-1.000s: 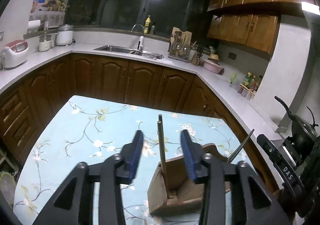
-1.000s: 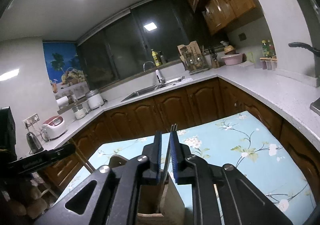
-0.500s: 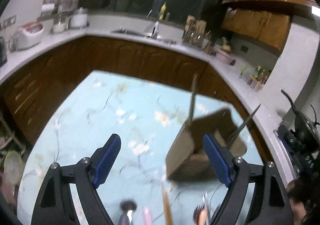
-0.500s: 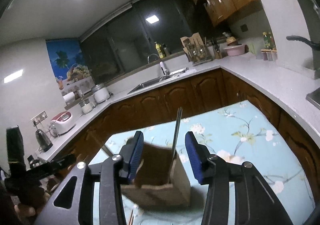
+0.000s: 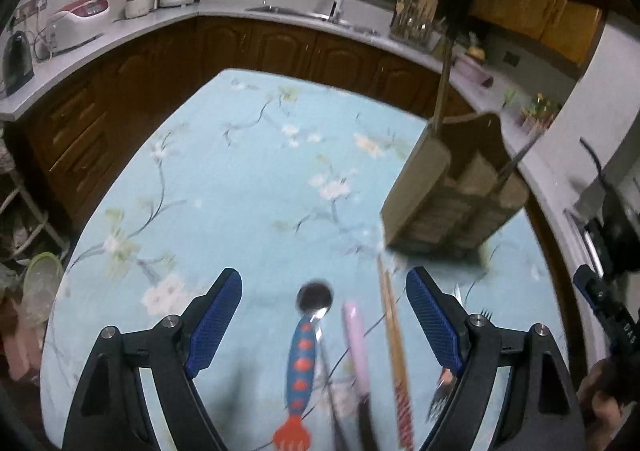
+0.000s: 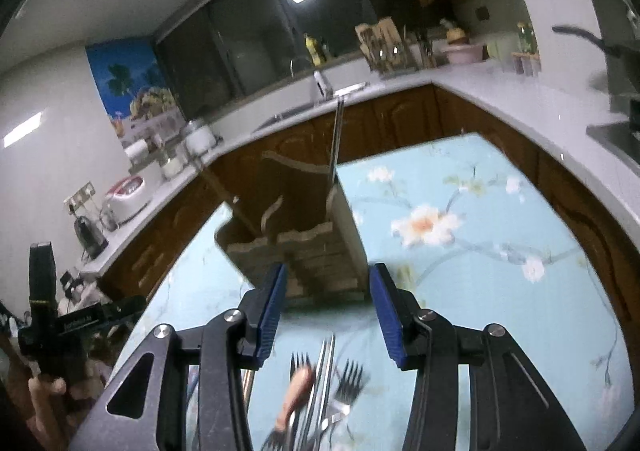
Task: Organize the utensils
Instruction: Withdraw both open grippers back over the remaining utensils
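Seemingly, spoon [image 5: 306, 347] beneath left tool [image 5: 324, 315]

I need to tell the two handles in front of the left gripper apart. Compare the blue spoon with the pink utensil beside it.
The blue spoon has a blue handle with red spots and a red flared end; the pink utensil has a plain pale pink handle. The blue spoon's dark round bowl shows at its far end; the pink utensil's working end is blurred, so its type is unclear. Both lie flat on the floral tablecloth, roughly parallel, between the open fingers of the left gripper, untouched.
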`<state>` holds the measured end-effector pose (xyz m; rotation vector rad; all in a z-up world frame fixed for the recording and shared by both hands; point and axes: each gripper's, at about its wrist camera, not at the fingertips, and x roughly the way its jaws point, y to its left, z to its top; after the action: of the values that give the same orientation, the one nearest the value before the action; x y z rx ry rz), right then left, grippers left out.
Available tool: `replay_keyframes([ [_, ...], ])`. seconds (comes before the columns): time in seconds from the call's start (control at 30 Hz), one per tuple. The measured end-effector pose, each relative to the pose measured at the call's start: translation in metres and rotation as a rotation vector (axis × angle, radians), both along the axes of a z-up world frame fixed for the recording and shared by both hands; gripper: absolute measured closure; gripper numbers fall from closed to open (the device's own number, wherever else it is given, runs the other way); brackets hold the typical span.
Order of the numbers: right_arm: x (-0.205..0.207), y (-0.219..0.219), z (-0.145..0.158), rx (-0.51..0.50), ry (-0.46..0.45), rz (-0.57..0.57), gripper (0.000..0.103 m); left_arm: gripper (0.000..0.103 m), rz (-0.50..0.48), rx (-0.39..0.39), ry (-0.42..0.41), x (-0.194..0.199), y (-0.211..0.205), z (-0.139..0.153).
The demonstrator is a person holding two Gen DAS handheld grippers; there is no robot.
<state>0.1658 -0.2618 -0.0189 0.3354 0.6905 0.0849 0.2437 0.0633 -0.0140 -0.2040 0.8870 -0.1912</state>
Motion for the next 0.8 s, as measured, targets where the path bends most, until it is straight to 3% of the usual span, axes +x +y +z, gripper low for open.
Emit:
replay_keyframes([
  [0.4,-0.036,0.01,-0.027,-0.008,0.111,0.025,0.057,0.019,0.009,0.036,0.081,-0.028,0.012,-0.022],
  [0.8,-0.035,0.017,-0.042,-0.022,0.18,0.044,0.057,0.019,-0.03,0.057,0.107,-0.018,-0.001,-0.038],
])
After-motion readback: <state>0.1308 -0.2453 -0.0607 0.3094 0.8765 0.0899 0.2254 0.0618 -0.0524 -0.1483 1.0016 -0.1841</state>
